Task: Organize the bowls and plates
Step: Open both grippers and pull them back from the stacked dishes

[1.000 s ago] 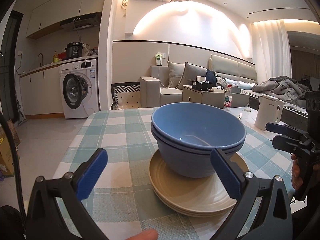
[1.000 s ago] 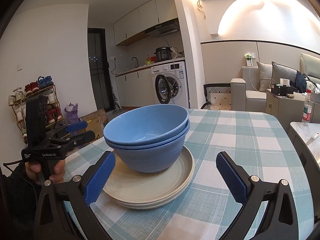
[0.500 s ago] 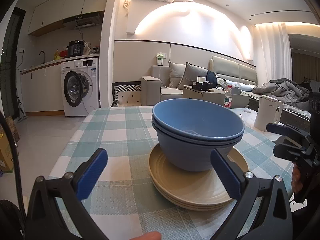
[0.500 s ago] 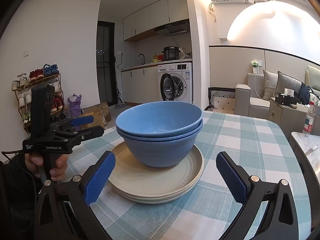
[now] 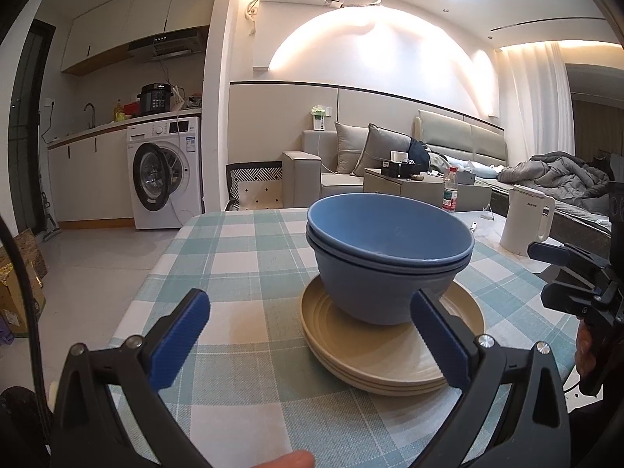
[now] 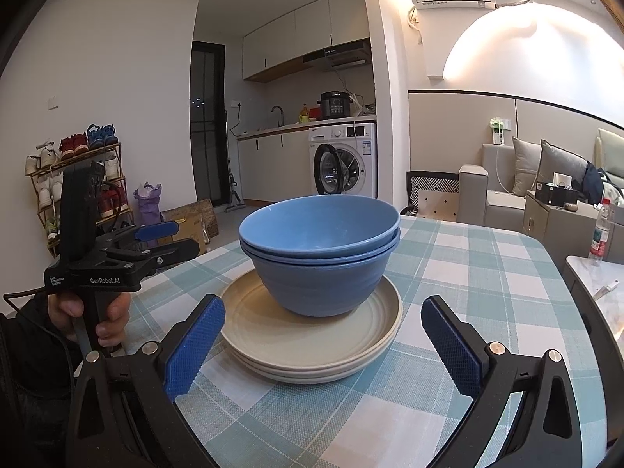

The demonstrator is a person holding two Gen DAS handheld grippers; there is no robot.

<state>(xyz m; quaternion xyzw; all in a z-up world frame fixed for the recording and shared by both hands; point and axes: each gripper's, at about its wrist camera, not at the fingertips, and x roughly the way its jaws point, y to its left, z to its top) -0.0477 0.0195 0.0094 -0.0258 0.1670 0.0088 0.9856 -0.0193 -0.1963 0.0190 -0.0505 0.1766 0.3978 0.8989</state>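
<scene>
Bowls point(image 5: 390, 257) point(image 6: 319, 257), two blue ones, were nested one inside the other, and they stood upright on a stack of beige plates point(image 5: 390, 355) point(image 6: 312, 347). The stack seemed to have three plates, and the bowls sat on the top plate, a little toward its far side. The plates lay on the surface point(image 5: 249, 257) point(image 6: 479, 273), which was covered with a cloth of green and white squares.

The left gripper point(image 5: 308, 337) point(image 6: 165, 240) was near the plates and apart from them; its blue fingers point(image 5: 179, 337) were spread wide and held nothing. In its own view the right finger stood in front of the plate rim, but I could not tell if it touched. The right gripper point(image 6: 321, 345) point(image 5: 561, 271) was on the other side of the stack, also with its fingers point(image 6: 195, 347) wide apart and empty. A hand point(image 6: 95, 318) held the handle of the left gripper.

Farther away, a white kettle point(image 5: 524, 220) stood on a pale top beside the surface, and a plastic bottle point(image 5: 450, 195) point(image 6: 600, 238) stood behind it. A washing machine point(image 5: 165, 173) point(image 6: 345, 163) with its door open was at the kitchen wall, a grey sofa point(image 5: 347, 163) with cushions was in the living area, and a shoe rack point(image 6: 70, 179) stood by the left wall.
</scene>
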